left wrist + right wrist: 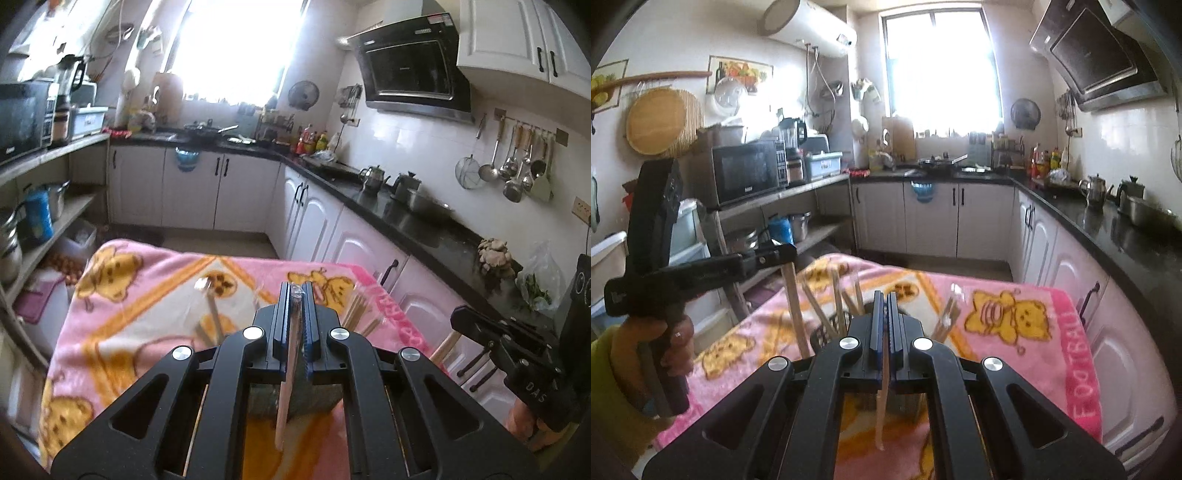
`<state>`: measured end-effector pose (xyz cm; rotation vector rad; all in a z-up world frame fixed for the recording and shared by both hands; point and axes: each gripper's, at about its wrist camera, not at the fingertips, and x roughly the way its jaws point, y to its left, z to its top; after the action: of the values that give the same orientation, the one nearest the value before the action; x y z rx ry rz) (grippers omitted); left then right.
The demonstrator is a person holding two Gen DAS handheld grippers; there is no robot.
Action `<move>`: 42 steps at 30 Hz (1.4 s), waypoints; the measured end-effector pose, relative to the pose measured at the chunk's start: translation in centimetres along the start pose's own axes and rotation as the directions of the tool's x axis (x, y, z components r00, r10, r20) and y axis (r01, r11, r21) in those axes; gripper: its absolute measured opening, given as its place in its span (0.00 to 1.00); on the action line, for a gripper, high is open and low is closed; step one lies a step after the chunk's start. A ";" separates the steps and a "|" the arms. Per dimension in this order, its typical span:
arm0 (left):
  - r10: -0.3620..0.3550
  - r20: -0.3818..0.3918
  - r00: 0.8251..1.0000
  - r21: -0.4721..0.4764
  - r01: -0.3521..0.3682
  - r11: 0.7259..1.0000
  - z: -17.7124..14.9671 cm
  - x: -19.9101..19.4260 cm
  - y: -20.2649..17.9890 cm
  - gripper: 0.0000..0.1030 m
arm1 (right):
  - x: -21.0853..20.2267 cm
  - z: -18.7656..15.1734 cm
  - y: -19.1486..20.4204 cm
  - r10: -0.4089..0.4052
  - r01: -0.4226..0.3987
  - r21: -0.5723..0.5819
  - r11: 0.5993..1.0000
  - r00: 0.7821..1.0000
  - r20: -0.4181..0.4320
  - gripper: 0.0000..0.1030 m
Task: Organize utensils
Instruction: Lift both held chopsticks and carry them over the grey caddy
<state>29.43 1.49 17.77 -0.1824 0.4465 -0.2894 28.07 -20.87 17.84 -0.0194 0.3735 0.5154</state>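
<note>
Left wrist view shows the left gripper (297, 295) clamped tight near the top of a light, stiff, slippery chopstick (286, 398) hanging above the pink blanket (147, 295), the right gripper (884, 306) likewise pinching another chopstick (882, 406).
</note>
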 end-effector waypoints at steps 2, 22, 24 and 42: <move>-0.002 0.017 1.000 0.004 0.002 1.000 0.9 0.1 -0.3 0.01 | -0.1 1.0 0.1 -0.001 0.001 -0.005 1.000 1.000 0.020 0.02; -0.025 0.057 0.998 0.021 0.024 0.999 1.1 6.1 -1.7 0.01 | 3.3 5.5 -2.8 -0.079 0.077 0.018 0.997 0.990 0.116 0.02; -0.029 0.045 0.999 0.022 0.028 0.999 0.7 6.7 -1.5 0.01 | 4.1 5.2 -2.9 -0.077 0.075 0.022 0.997 0.991 0.112 0.02; -0.020 -0.036 0.999 -0.011 0.020 1.000 -3.4 9.1 1.5 0.02 | 10.7 -0.3 -3.6 -0.069 0.070 0.084 0.994 0.998 -0.016 0.02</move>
<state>36.11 -0.30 10.73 -0.1927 0.4822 -0.3103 38.29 -18.91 13.46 0.0457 0.4062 0.4309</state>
